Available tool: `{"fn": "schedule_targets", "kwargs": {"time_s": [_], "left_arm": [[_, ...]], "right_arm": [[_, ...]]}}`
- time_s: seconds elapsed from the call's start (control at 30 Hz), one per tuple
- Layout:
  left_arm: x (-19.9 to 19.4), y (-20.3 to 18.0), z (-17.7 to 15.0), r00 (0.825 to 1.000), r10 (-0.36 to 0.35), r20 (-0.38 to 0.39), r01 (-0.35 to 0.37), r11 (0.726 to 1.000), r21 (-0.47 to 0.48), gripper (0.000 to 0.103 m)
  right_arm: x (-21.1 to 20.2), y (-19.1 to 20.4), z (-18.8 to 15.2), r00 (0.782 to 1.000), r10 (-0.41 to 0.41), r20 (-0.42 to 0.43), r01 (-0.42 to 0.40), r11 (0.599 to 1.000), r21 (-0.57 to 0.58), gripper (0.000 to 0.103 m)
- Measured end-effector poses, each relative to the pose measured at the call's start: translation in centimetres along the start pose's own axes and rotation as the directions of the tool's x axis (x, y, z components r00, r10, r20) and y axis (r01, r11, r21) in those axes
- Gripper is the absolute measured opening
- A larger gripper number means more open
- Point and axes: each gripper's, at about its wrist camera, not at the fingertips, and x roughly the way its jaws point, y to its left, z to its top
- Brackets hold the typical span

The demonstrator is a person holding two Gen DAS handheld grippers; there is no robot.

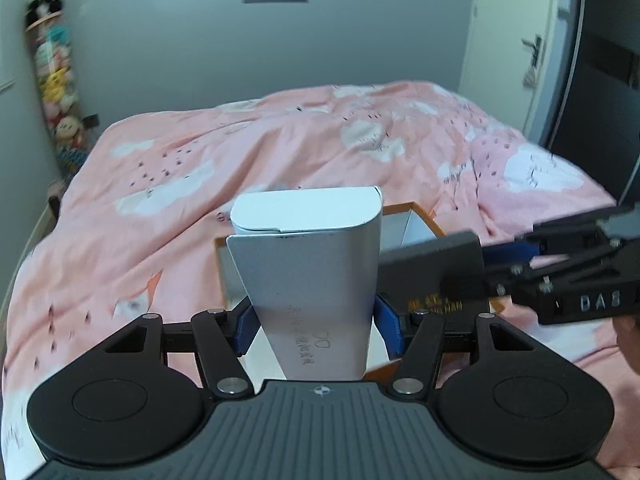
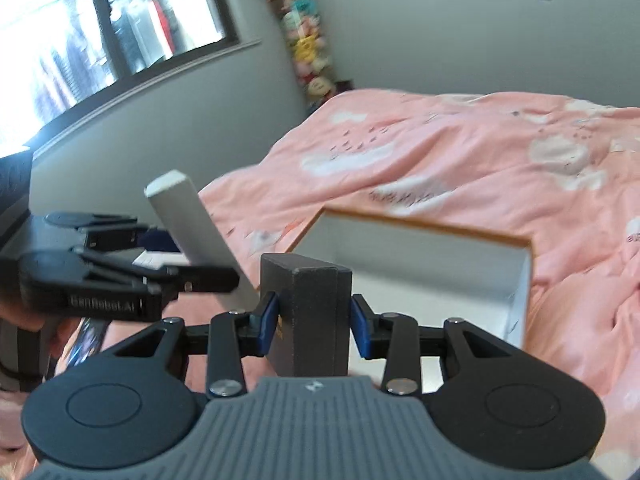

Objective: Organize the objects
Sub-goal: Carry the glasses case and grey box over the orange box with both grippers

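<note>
While both grippers carry a load above the bed, the step in hand looks like lowering each item into the box without one crowding the other. The left gripper (image 1: 314, 320) has its blue pads pressed against the two sides of a tall white cardboard carton with a rounded flap top (image 1: 308, 264), which stands upright and slightly tilted between them. The right gripper (image 2: 316, 320) pinches a dark grey rectangular box with gold lettering (image 2: 316, 312) by its narrow faces, holding it upright. Just beyond both sits the open white box with an orange-brown rim (image 2: 516, 300), resting on the pink cloud-patterned duvet (image 2: 460, 152); the dark box hangs over its near edge, and the white carton hovers at its left side, near the dark box. To do this well, I would place one item at a time: bring the dark box down against a wall of the open box first, keeping it vertical so that it does not tip on release, then slide the white carton in beside it. The duvet is soft, so the open box may shift or tilt under a push; gentle downward contact and a slow spreading of the pads seem wise. Both frames are blurred, so exact clearances cannot be told.
</note>
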Motion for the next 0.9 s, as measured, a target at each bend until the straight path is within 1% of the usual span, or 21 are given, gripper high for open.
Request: {"fn": "schedule_targets", "kwargs": {"time_s": [0.1,0.2,0.4,0.53,0.6,0.63,0.73,0.9], "left_arm": [[4.1,0.1,0.9,0.997,-0.007,-0.083,0.007,1.0,0.009,0.069],[8.1,0.3,0.9,0.985,0.004,-0.174,0.0,1.0,0.024,0.069],[14.2,1.0,0.3,0.949,0.03,-0.314,-0.015,0.999,0.049,0.069],[17.0,1.1,0.2,0.931,0.035,-0.364,-0.018,0.999,0.05,0.07],[18.1,1.2,0.5,0.928,0.043,-0.37,-0.024,0.998,0.054,0.07],[18.7,1.2,0.8,0.923,0.057,-0.38,-0.037,0.998,0.059,0.07],[20.5,1.2,1.1,0.906,0.092,-0.413,-0.059,0.994,0.091,0.07],[23.3,1.2,0.6,0.87,0.16,-0.467,-0.101,0.984,0.148,0.07]], "right_arm": [[1.9,-1.8,0.8,0.998,-0.056,-0.01,0.057,0.998,0.014,0.041],[4.6,-4.0,0.8,0.993,-0.1,-0.06,0.102,0.994,0.031,0.041],[8.9,-7.2,-0.8,0.98,-0.115,-0.161,0.126,0.99,0.065,0.041],[10.8,-8.4,-0.7,0.978,-0.075,-0.196,0.096,0.99,0.1,0.041],[11.7,-9.0,-0.4,0.976,-0.064,-0.209,0.088,0.99,0.11,0.041],[11.9,-9.2,-0.4,0.974,-0.061,-0.217,0.088,0.989,0.115,0.041],[13.3,-10.3,0.0,0.968,-0.058,-0.243,0.095,0.985,0.142,0.041],[15.3,-11.5,0.3,0.959,-0.065,-0.277,0.113,0.981,0.16,0.041]]}}
